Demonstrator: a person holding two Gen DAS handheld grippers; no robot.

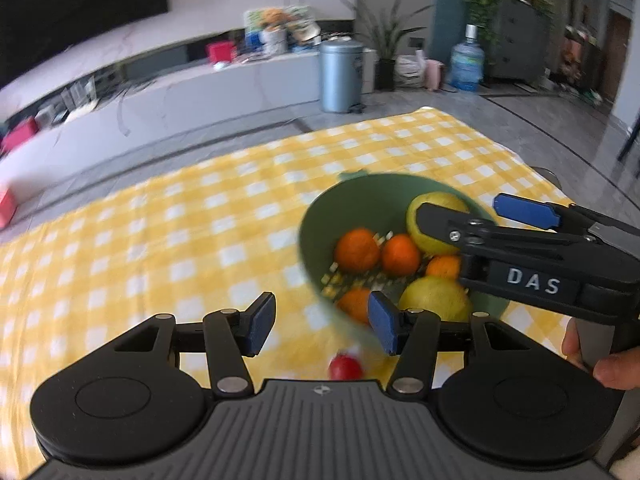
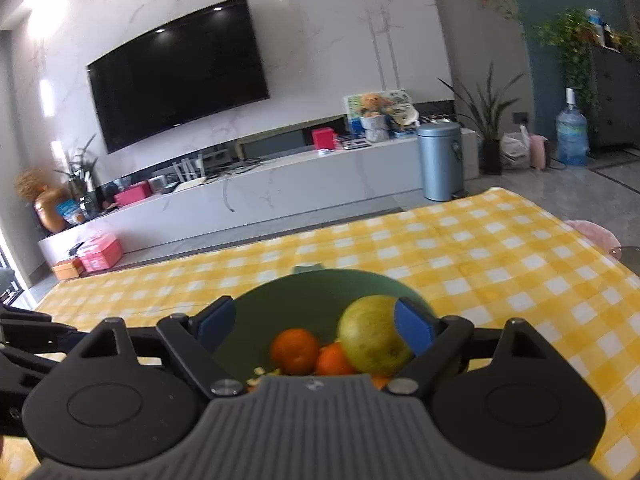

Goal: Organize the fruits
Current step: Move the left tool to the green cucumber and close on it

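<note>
Both tools, left tool (image 1: 322, 322) and right tool (image 2: 316, 326), are gaping empty over the green plastic colander bowl (image 1: 320, 216) of firm, roundish oranges (image 1: 357, 250) and lemons (image 1: 436, 298) sitting mid-desk; grip each fruit across its middle.

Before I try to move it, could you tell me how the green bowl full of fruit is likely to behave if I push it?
The green bowl probably feels heavy, since several oranges and yellow-green fruits fill it. Its round fruit would likely roll and shift inside. On the checked cloth it may drag and bunch the fabric rather than slide.
</note>
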